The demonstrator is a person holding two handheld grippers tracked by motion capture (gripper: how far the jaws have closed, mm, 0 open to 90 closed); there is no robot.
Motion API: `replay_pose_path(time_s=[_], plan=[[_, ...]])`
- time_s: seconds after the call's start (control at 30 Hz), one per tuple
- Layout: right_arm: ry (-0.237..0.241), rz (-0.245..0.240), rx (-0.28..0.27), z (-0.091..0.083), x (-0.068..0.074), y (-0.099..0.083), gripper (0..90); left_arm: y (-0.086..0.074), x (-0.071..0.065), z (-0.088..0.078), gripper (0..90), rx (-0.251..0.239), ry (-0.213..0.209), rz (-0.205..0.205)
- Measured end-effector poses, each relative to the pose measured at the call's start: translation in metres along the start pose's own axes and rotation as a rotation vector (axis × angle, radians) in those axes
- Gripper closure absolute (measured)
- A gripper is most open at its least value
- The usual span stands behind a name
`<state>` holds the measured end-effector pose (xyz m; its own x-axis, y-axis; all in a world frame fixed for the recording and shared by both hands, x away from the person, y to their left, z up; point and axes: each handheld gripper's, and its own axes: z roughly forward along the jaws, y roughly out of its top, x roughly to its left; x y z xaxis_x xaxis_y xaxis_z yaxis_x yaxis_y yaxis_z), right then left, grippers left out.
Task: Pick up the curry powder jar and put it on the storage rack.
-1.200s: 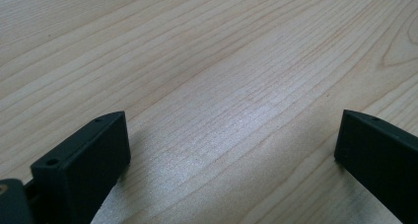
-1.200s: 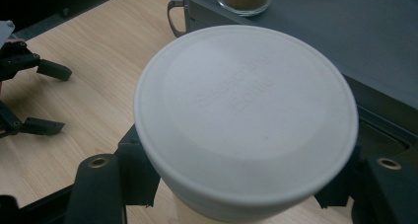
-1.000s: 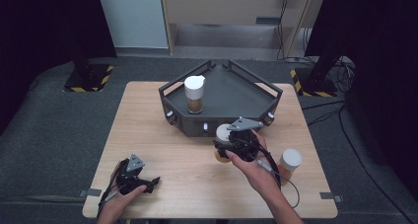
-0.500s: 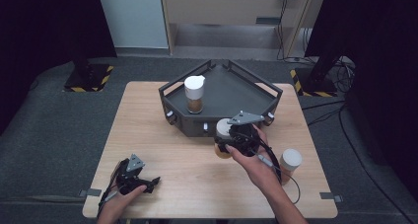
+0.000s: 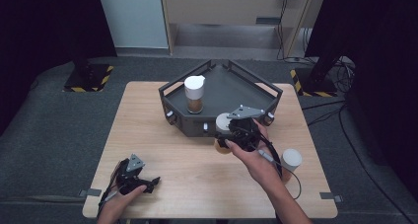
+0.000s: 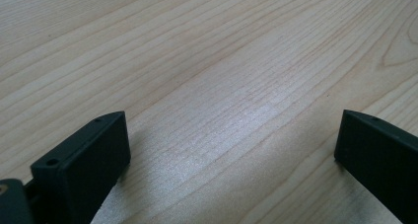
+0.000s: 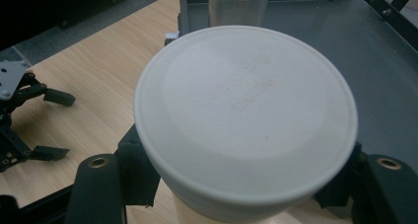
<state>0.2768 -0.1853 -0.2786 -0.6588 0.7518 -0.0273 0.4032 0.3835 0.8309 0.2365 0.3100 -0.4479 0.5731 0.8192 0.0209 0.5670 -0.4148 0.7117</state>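
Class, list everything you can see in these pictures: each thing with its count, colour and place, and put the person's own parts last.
Light wooden table: one, centre of the high view.
Dark grey angular metal tray: one, on the table's far half.
White-lidded clear jars with brown contents: three; one stands in the tray, one sits on the table's right side, one is clamped in the right gripper at the tray's near edge.
Yellow-black striped stand bases: two, on the grey floor beyond the table.
Left gripper: black, fingers open, near-left table.
Right gripper: black, shut on a jar.
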Motion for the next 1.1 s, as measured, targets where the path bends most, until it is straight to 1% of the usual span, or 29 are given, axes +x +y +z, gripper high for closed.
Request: replay_pose_path(time_s=[0.23, 0.47, 0.7, 1.1], plan=[[-0.005, -0.001, -0.009, -0.001, -0.001, 0.006, 34.5, 0.0, 0.0, 0.0, 0.0, 0.0, 0.0, 0.0], [-0.01, -0.007, -0.005, 0.001, -0.003, 0.013, 34.5, 0.0, 0.0, 0.0, 0.0, 0.0, 0.0, 0.0], [-0.017, 0.001, -0.006, 0.001, -0.005, 0.019, 34.5, 0.0, 0.0, 0.0, 0.0, 0.0, 0.0, 0.0], [-0.021, -0.003, -0.007, 0.003, -0.008, 0.028, 34.5, 0.0, 0.0, 0.0, 0.0, -0.001, 0.0, -0.001]])
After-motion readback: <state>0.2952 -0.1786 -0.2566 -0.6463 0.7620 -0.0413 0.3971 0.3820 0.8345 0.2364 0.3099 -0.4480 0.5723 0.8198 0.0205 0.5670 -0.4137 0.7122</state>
